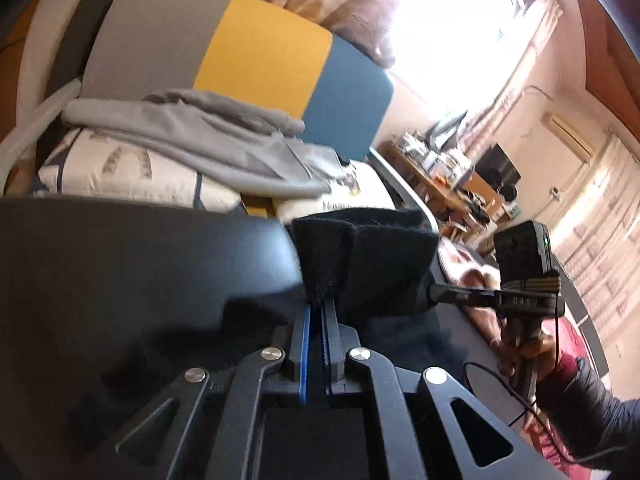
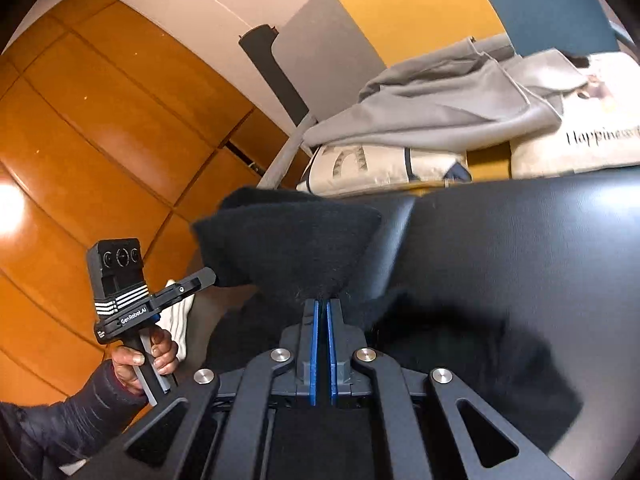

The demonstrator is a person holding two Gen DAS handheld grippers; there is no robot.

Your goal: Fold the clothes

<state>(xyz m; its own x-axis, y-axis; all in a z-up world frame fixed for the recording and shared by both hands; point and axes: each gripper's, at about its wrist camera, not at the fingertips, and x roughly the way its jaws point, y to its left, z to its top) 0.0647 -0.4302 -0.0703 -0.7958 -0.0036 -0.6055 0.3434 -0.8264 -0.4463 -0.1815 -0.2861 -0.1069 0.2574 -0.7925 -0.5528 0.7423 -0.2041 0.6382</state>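
Observation:
A black fuzzy garment (image 1: 372, 256) is stretched between both grippers above a black leather surface (image 1: 140, 264). My left gripper (image 1: 318, 303) is shut on one bunched edge of it. In the same view the right gripper (image 1: 435, 292), held by a hand (image 1: 520, 352), bites the cloth's other end. The right wrist view shows the right gripper (image 2: 322, 300) shut on the black garment (image 2: 288, 240). There the left gripper (image 2: 209, 278) pinches the cloth's far left corner. More of the garment hangs below, dark and blurred.
A crumpled grey garment (image 1: 192, 128) (image 2: 440, 108) lies on printed white pillows (image 1: 120, 172) behind the leather surface (image 2: 520, 248). A grey, yellow and blue chair back (image 1: 256, 52) stands behind them. Orange wooden panels (image 2: 80, 140) fill the left. A cluttered desk (image 1: 448, 184) is far right.

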